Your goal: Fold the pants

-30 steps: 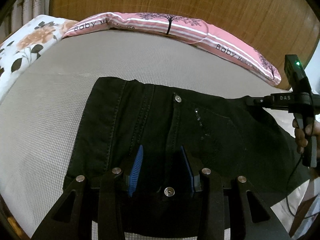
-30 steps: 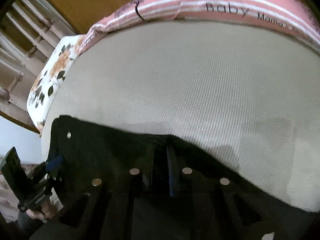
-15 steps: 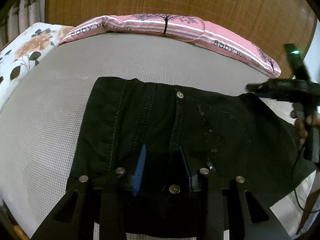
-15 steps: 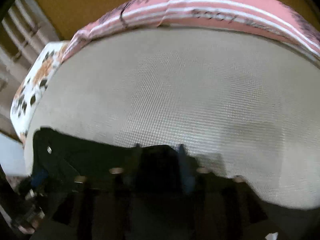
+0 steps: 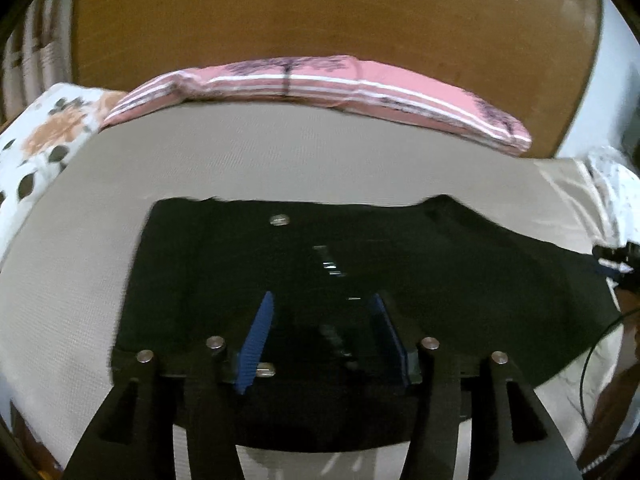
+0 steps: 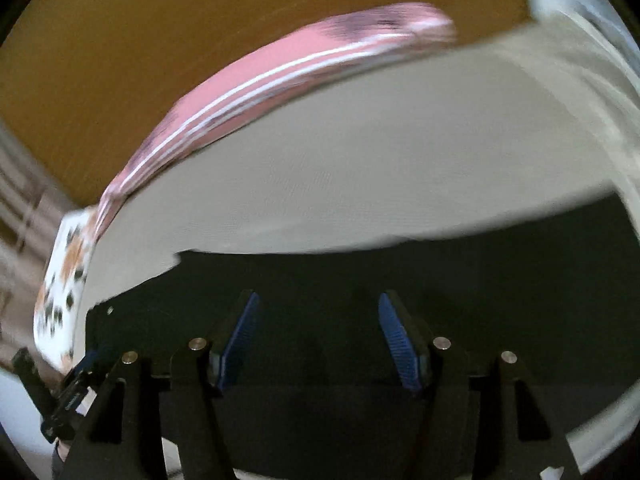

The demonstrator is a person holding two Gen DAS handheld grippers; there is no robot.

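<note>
Black pants (image 5: 360,248) lie flat on the grey bed sheet, waistband with its metal button (image 5: 279,220) toward the headboard. My left gripper (image 5: 320,312) is open and empty, hovering above the fly area. In the right wrist view the pants (image 6: 360,276) fill the lower half, and my right gripper (image 6: 318,320) is wide open and empty above them. The right gripper also shows at the right edge of the left wrist view (image 5: 616,260); the left one shows at the lower left of the right wrist view (image 6: 68,396).
A pink striped pillow (image 5: 320,84) lies along the wooden headboard (image 5: 320,12). A floral pillow (image 5: 48,136) is at the far left. The grey sheet (image 5: 280,152) spreads beyond the pants. A cable (image 5: 588,360) hangs at the right.
Both grippers have opened wider and pulled back from the pants. The right gripper was shut on the fabric and now is open; its view has swung right. Both views are motion-blurred.
</note>
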